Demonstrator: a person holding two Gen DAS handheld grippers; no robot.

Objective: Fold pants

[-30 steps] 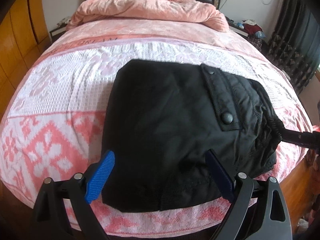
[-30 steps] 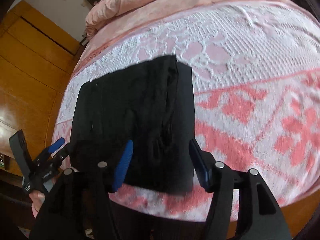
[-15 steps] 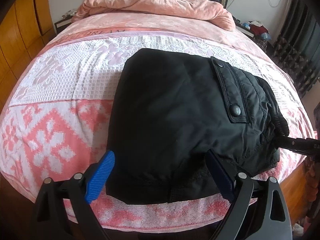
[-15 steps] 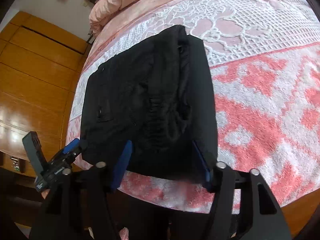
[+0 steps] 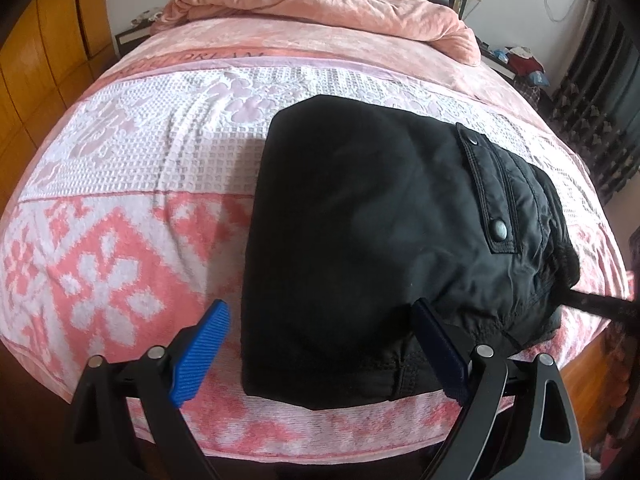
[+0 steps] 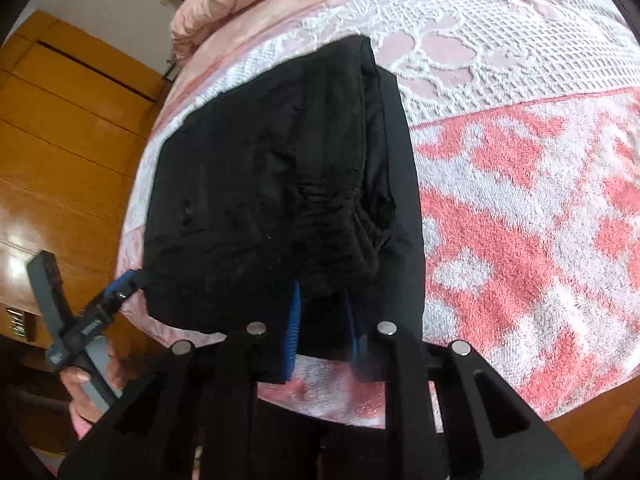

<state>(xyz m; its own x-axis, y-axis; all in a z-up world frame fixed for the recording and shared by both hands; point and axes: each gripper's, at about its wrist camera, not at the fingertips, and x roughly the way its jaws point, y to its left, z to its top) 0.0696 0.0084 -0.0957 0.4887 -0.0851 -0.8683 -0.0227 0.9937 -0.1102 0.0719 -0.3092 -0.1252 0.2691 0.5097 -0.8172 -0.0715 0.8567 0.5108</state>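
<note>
**Black pants lie folded at the near edge of the bed**

Black and padded, the pants (image 5: 360, 248) sit as a thick folded bundle on the bed (image 5: 120, 208), close to its near edge, on a towel-like cover with a coral and white flower pattern. In the left wrist view a pocket flap (image 5: 492, 196) with a metal snap (image 5: 500, 229) faces up on the right part of the bundle, and the gathered waistband bulges out at its right side. A rumpled pink quilt (image 5: 320, 4) is heaped at the head of the bed, and orange wooden cabinets (image 6: 60, 128) stand along one side of the room.

The left tongs (image 5: 320, 356) stand wide. One blue pad is just off the left edge of the bundle, over the bed cover; the other is at the near right part of the bundle. The near edge of the pants lies between them, and the pads do not press it.

The right tongs (image 6: 322, 332) are narrow and closing, with a fold at the near edge of the pants between their blue pads. The cloth bunches up right at the pads, which appear to pinch it.

In the right wrist view a hand (image 6: 86, 384) holds the left tongs' grip at the lower left, with a blue tip at the left corner of the bundle.
</note>
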